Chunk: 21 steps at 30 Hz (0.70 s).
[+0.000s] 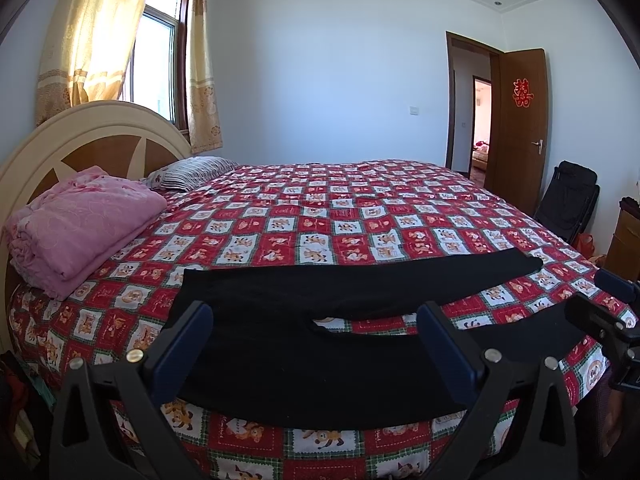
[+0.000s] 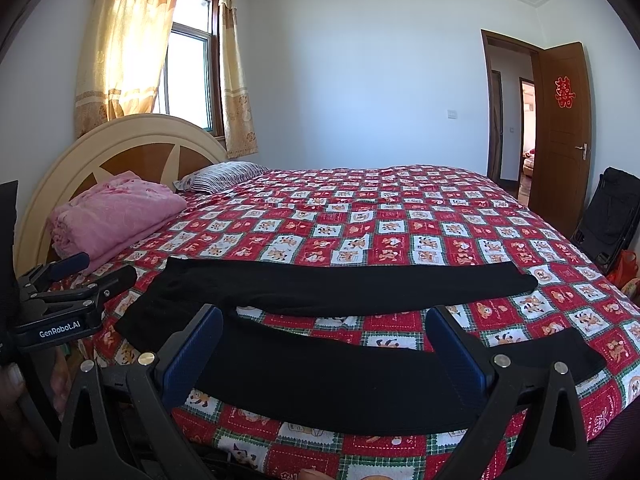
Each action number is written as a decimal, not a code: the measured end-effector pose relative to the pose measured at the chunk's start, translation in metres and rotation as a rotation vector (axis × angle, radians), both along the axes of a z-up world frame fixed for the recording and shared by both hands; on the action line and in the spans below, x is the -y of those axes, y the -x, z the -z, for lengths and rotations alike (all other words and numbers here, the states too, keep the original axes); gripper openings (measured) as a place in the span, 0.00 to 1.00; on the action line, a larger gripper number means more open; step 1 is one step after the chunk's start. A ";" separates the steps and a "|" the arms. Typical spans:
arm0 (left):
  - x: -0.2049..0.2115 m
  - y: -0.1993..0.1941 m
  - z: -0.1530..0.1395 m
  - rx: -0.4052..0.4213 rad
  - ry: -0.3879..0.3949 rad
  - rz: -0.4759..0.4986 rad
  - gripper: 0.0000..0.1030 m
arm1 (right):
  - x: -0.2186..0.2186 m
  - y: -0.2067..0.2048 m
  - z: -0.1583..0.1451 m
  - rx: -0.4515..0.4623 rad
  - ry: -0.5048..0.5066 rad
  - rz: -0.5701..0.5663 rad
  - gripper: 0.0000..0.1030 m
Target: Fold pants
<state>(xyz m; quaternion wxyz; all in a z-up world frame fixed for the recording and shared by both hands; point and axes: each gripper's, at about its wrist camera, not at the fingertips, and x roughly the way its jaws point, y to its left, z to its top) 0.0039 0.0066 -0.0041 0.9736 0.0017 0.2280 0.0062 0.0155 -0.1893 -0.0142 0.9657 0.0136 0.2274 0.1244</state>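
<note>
Two grippers hang over the near edge of one big bed [image 1: 360, 208], and both look across it. The bed has a red and white checked cover with little bears on it. It makes a wide, flat place to work, and that is likely why the pants were put there.

Next in size come the black pants [image 1: 320, 292]. They lie flat on the cover with the two legs spread apart. One leg runs past the tips of the jaws, farther away. The other leg runs across just under and between the jaws, close to the bed's near edge. The waist end is on the left side and the leg ends are on the right. No fold is made yet, so I think the job is only starting.

A pink folded blanket [image 1: 80, 224] sits far off to the left of the jaws, by the headboard, well apart from the pants.

Left gripper [image 1: 316, 344] has its jaws wide apart and holds nothing. It hangs over the thick waist part. Right gripper [image 2: 324, 348] is spread wide too and grips nothing. It hangs over the near leg. I think each one is ready to pinch its own end.
</note>
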 end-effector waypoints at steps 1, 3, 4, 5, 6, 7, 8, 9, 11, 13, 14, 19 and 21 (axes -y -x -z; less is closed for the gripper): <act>0.000 0.000 0.000 0.000 0.000 0.000 1.00 | 0.000 0.000 0.000 -0.001 0.000 0.000 0.99; -0.001 0.000 -0.001 0.000 0.002 -0.002 1.00 | 0.000 -0.001 0.000 -0.004 0.000 -0.001 0.99; -0.001 0.000 -0.001 0.000 0.001 -0.001 1.00 | 0.000 -0.001 0.001 -0.005 0.001 -0.001 0.99; -0.001 0.000 -0.001 -0.001 0.002 -0.002 1.00 | -0.001 -0.001 0.001 -0.007 0.002 -0.002 0.99; -0.001 0.000 -0.001 -0.002 0.002 -0.002 1.00 | -0.002 -0.001 0.001 -0.008 0.003 -0.002 0.99; -0.001 0.000 -0.001 -0.002 0.002 -0.002 1.00 | -0.002 -0.002 0.001 -0.009 0.004 -0.002 0.99; -0.001 0.000 -0.001 -0.002 0.003 -0.002 1.00 | -0.003 -0.002 0.002 -0.011 0.005 -0.003 0.99; -0.001 0.000 0.000 -0.001 0.003 -0.002 1.00 | -0.003 -0.002 0.002 -0.012 0.005 -0.003 0.99; -0.001 0.000 0.000 -0.001 0.003 -0.002 1.00 | -0.003 -0.003 0.002 -0.014 0.006 -0.003 0.99; -0.001 0.000 0.000 -0.001 0.003 -0.002 1.00 | -0.003 -0.003 0.003 -0.015 0.007 -0.003 0.99; -0.001 0.000 0.000 -0.002 0.002 -0.002 1.00 | -0.003 -0.003 0.003 -0.016 0.007 -0.003 0.99; -0.005 -0.008 0.010 -0.043 0.033 -0.009 1.00 | -0.004 -0.005 0.006 -0.022 0.009 -0.005 0.99; -0.005 -0.011 0.015 -0.059 0.038 -0.011 1.00 | -0.005 -0.006 0.009 -0.030 0.009 -0.006 0.99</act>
